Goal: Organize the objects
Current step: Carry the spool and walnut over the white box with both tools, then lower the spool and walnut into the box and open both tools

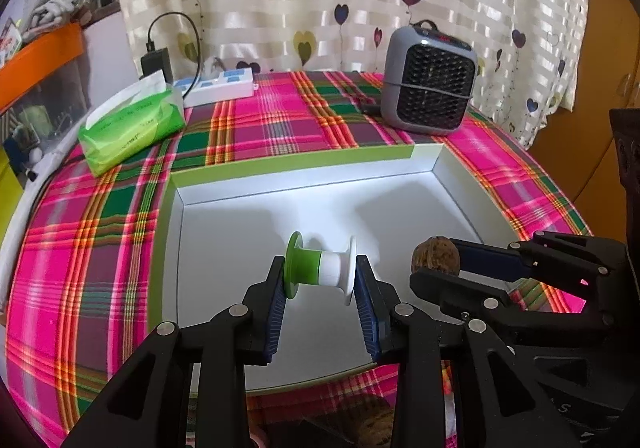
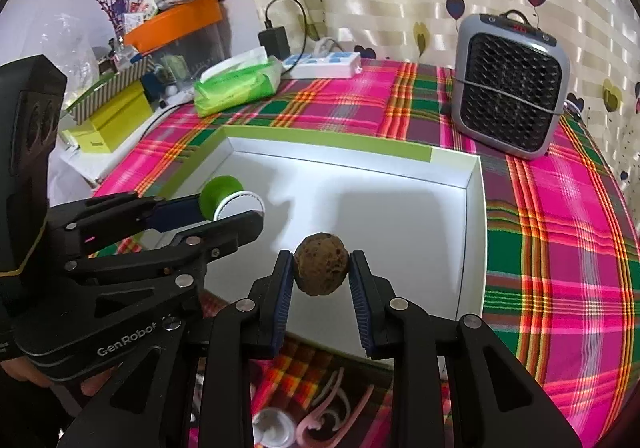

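Observation:
A green-and-white spool (image 1: 321,268) lies sideways between the blue pads of my left gripper (image 1: 321,280), which is shut on its two end flanges. It hangs over the white inside of a shallow box (image 1: 404,167) with a green rim. My right gripper (image 2: 321,272) is shut on a brown walnut (image 2: 321,268), also over the box. In the left wrist view the right gripper (image 1: 438,262) holds the walnut (image 1: 435,254) just right of the spool. In the right wrist view the left gripper (image 2: 230,207) and spool (image 2: 224,199) are at the left.
A grey fan heater (image 1: 430,81) stands behind the box on the plaid cloth (image 1: 100,228). A green tissue pack (image 1: 134,123) and a white power strip (image 1: 220,85) lie at the back left. A pink clip (image 2: 332,412) and a small white pot (image 2: 274,428) lie near the front.

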The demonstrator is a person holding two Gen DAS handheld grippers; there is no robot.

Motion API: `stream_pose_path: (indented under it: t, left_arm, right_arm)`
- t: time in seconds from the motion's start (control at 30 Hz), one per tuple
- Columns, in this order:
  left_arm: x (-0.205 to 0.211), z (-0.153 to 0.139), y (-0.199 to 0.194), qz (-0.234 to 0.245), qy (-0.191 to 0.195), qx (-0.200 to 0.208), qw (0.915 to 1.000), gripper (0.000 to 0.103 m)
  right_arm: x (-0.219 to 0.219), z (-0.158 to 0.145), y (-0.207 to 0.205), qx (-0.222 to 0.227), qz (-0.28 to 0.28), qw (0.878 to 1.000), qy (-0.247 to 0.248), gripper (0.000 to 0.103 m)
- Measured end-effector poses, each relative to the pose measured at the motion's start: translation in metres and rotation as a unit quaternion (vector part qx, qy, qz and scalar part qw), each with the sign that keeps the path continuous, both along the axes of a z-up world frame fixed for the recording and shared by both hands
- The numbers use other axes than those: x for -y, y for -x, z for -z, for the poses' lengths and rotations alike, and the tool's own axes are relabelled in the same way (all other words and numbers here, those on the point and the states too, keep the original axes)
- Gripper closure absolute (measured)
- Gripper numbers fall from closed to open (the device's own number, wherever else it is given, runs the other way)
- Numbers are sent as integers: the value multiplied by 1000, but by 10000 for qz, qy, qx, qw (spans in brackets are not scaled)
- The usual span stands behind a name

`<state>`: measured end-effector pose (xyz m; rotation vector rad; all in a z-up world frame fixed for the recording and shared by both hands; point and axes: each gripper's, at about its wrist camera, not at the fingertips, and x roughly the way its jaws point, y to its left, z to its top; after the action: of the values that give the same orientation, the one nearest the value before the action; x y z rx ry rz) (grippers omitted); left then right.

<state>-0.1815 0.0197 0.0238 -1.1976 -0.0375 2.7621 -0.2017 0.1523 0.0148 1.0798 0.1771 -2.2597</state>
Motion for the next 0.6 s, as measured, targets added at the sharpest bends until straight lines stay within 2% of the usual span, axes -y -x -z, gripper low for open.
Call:
stream_pose_path:
  t: [0.6]
  left_arm:
    - [0, 13, 6, -8, 67, 242, 9997, 72]
  right_arm:
    - [1, 8, 4, 49, 85, 9998, -172, 73]
